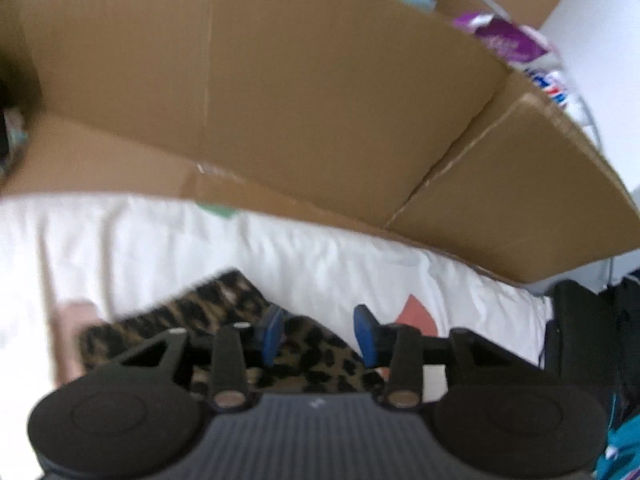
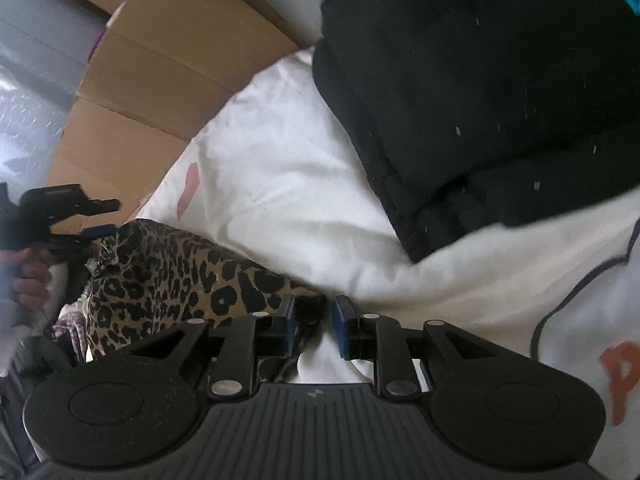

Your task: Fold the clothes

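Jaws on both grippers stand apart, nothing clamped. Left gripper point(image 1: 320, 334): blue pads spread over the leopard-print garment point(image 1: 224, 312), cloth visible below and between them but no pad pressing on it. Right gripper point(image 2: 313, 326): narrower gap, a dark edge of the same leopard-print garment point(image 2: 180, 276) sits in the gap, pads not squeezing it as far as I can tell.

Garment lies bunched on the white bedding point(image 2: 280, 168), left of the right gripper's fingers, extending toward the left gripper, which the right wrist view shows at the far left edge point(image 2: 96, 220), held in a person's hand point(image 2: 30, 276).

Further out: folded black garment point(image 2: 500, 100) rests on the bedding, upper right of the right view, well apart from the leopard piece. White cloth with orange lettering point(image 2: 592, 320) at the right edge. Behind the bedding, a cardboard box point(image 1: 300, 92) fills the left view's background; frame is blurred. Purple packaging point(image 1: 508, 40) behind the box.
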The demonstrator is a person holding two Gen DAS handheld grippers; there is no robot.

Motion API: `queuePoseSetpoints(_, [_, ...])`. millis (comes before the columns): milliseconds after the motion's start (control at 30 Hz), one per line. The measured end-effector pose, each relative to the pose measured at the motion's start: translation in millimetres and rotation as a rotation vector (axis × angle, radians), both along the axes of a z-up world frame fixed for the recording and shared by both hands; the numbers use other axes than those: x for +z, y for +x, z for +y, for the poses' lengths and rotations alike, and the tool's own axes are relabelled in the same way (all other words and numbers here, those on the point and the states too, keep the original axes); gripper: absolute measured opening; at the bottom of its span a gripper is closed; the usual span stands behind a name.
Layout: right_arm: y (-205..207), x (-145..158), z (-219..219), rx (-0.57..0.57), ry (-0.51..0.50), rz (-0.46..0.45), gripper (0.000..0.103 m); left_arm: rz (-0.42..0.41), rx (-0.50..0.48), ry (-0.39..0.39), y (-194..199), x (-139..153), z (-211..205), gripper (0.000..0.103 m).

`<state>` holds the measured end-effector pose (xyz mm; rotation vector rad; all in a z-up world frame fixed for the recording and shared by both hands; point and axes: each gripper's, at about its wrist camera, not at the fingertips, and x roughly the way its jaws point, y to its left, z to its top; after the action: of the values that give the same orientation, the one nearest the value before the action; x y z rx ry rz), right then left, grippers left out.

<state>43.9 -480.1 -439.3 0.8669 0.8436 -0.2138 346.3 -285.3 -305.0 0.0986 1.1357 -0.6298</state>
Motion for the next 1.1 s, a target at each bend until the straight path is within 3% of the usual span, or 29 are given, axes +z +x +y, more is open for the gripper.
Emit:
queuePoseSetpoints(167, [0,16,-5,-0.004,-0.062,-0.028,0.022,-0.083,-0.059,0.091,7,16,16,0.047])
queuePoseSetpoints(433, [16,29,6,0.048,-0.067,-0.076,0.021,-0.111,-0.127,0.186,6,-10,25,0.047])
queuePoseSetpoints(500, [20,28,7,0.049,-0.019,-0.088,0.021,-0.106,-0.151,0.198,3,-19,20,0.045])
queuePoseSetpoints(733, [44,22,28,0.132,-0.040,-0.083,0.021,-0.122,-0.172,0.236,3,-41,3,0.036])
queuePoseSetpoints(900, [56,14,38,0.170,-0.066,-0.059,0.021,-0.144,-0.194,0.277,3,-55,-10,0.034])
queuePoseSetpoints(1100, [76,22,55,0.256,-0.099,-0.098,0.021,-0.161,-0.194,0.289,3,-60,-14,0.035])
